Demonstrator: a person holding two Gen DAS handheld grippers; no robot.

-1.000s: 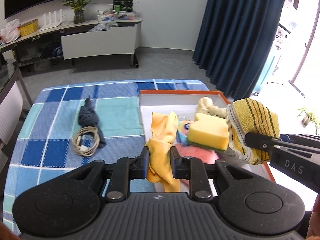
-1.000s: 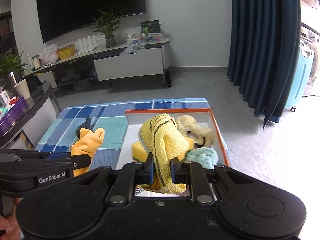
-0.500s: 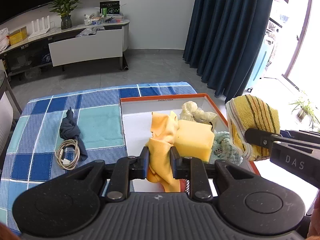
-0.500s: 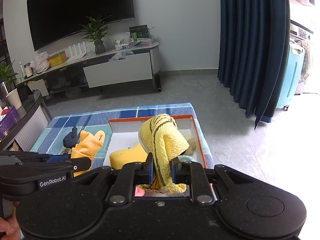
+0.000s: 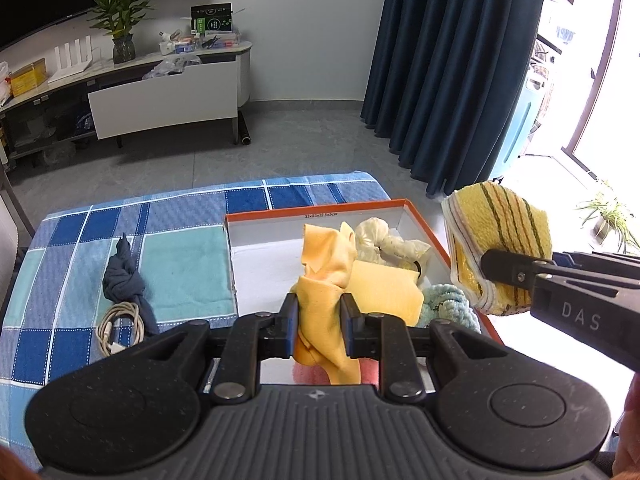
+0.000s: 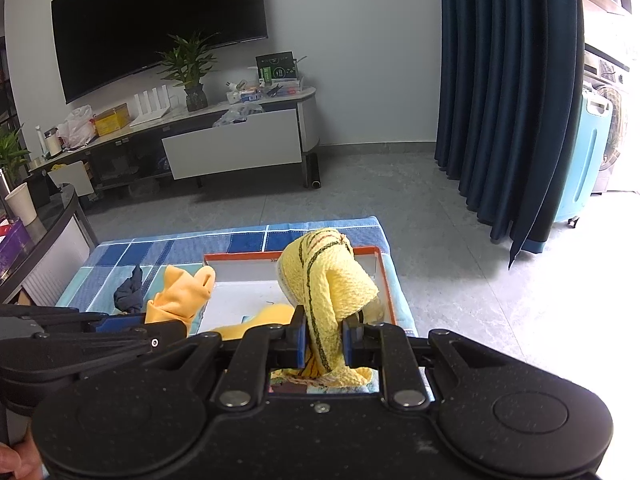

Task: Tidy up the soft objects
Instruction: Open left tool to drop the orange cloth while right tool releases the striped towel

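Left wrist: left tongs clamp orange cloth, right tongs clamp yellow towel, box beneath.

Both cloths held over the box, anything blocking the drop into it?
Partly. The left gripper holds an orange cloth, the right gripper a yellow striped towel. In the box, a sponge, cream bundle and blue rope crowd the right; the left floor is bare.
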